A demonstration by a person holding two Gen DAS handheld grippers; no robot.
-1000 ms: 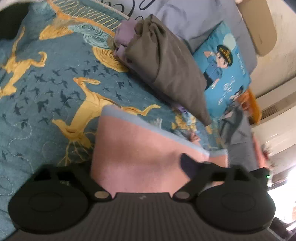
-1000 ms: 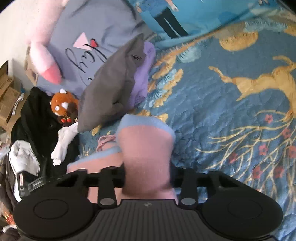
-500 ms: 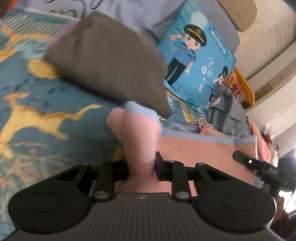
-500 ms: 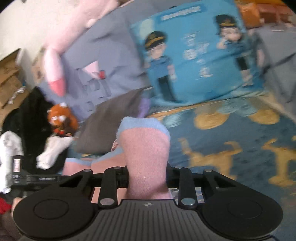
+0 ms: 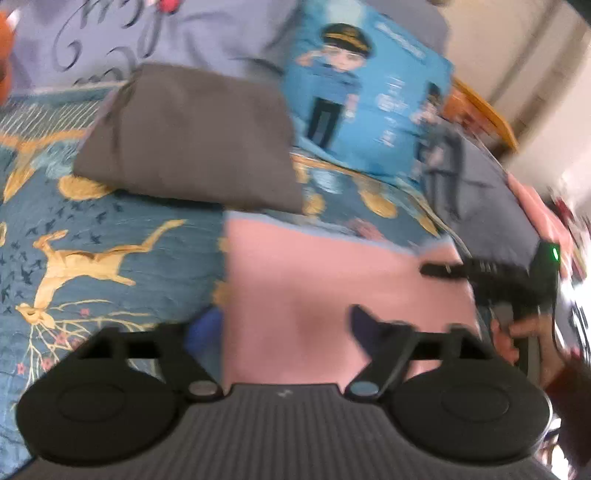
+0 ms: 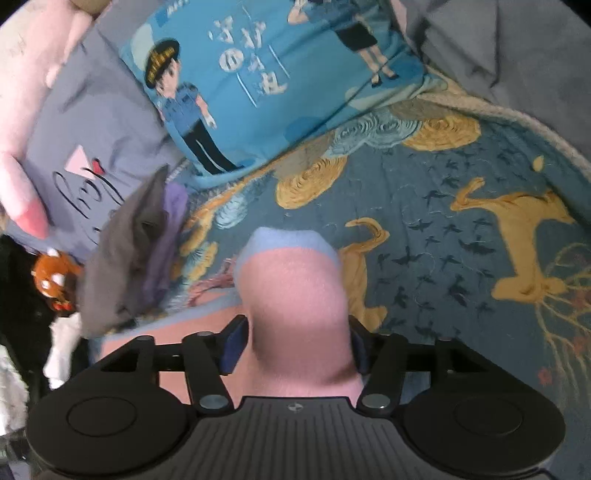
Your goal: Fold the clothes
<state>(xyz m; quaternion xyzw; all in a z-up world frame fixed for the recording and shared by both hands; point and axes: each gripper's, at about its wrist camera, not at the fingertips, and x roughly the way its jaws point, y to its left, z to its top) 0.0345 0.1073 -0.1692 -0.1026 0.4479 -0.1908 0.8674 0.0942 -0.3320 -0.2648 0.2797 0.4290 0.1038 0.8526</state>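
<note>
A pink garment (image 5: 314, 280) with a light blue hem lies spread on the teal bedspread (image 5: 92, 229). My left gripper (image 5: 284, 323) hovers over its near part. Its jaws are opening wide and nothing is pinched between them. At the garment's right corner, a hand (image 5: 517, 332) holds my right gripper, one finger (image 5: 443, 268) showing. In the right wrist view a raised fold of the pink garment (image 6: 295, 288) fills the gap of my right gripper (image 6: 295, 343). Its jaws are opening and the pads (image 6: 234, 343) no longer squeeze the fold.
A folded grey garment (image 5: 192, 136) on a purple one lies just beyond the pink garment. Behind it lean a blue cartoon pillow (image 5: 362, 103) and a grey lettered pillow (image 5: 147, 33). An orange plush toy (image 6: 55, 277) and dark clothes sit off the bed's edge.
My left gripper let go of the pink fold, opened wide and rose. The garment now lies flat below it. My right gripper's jaws widened around its fold and it moved sideways.
</note>
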